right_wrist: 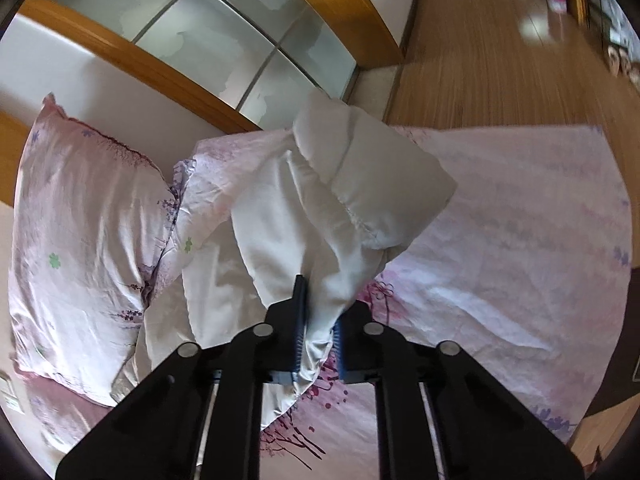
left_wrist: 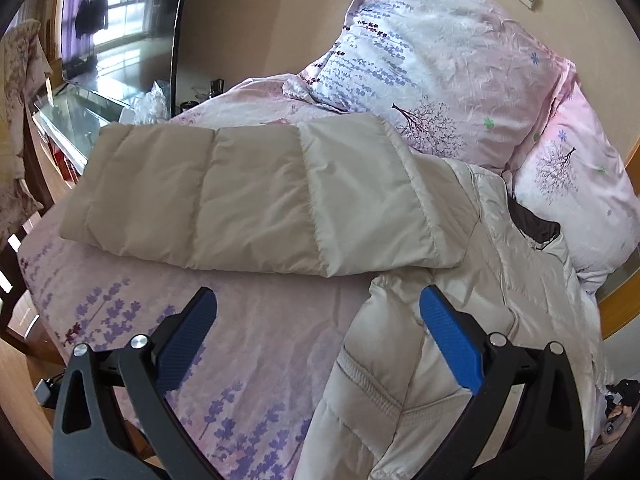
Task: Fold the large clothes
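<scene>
Puffy quilted jacket (left_wrist: 256,196) showing smooth, faintly sheeny synthetic cloth with stitched seams, beige panels sitting at centre of left view. Bedsheet (left_wrist: 256,328) looking soft, matt printed cotton, lower centre. Pillow (left_wrist: 432,68) wearing crinkled satiny cloth, upper right. Left gripper (left_wrist: 318,320) showing matt black plastic arms, ribbed blue pads (left_wrist: 448,336), shiny metal pins. Floor (right_wrist: 492,44) gleaming as glossy wood, upper right of right view. Frosted glass panels (right_wrist: 224,36) sitting in varnished wooden frame, upper left.

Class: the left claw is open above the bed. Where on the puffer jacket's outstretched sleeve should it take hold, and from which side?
Probably at the cuff end of the sleeve, where the padding lies flat with a free edge toward the bed's side. The left claw should come from that open end, pads above and below. The right claw is shut on the jacket.
</scene>
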`<state>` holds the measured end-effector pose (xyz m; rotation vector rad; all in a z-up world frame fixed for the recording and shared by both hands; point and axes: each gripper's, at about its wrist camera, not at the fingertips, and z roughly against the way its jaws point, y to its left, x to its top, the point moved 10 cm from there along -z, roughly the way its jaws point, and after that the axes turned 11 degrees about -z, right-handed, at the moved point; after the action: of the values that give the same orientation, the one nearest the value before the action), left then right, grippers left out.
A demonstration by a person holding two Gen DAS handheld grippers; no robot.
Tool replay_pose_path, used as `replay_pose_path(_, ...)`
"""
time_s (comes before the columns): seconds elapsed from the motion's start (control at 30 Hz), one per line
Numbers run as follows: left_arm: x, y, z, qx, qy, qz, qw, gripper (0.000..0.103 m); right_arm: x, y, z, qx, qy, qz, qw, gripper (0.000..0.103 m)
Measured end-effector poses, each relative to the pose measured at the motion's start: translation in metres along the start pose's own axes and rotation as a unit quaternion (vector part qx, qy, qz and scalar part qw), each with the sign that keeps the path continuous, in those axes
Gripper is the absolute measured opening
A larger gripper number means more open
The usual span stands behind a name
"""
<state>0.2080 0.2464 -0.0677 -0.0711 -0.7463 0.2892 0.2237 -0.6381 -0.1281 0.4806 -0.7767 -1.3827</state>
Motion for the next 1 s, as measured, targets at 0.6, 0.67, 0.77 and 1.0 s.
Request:
replay_pose_path(0.6,0.024,-0.025,0.0,-0.084,-0.052,-0.013,0.9951,0.101,-0.117,0.2,0.083,0.097,-0.089,0.323,0.937,0.007)
replay_pose_path(0.67,0.032,-0.032,0.005,-0.095,-0.065,-0.014,0.9933,0.101,-0.153,0.224,0.09,0.121,-0.077,0.365,0.92,0.007)
replay_pose_path(0.77,0.04,-0.044,0.006,-0.112,-0.06,-0.022,0.9916,0.101,-0.231,0.264,0.098,0.166,-0.037,0.433,0.885,0.007)
replay_pose_path(1.0,0.065,-0.107,0.005,-0.167,-0.06,-0.073,0.9815,0.101,-0.39,0.282,0.063,0.176,0.101,0.528,0.825,0.007)
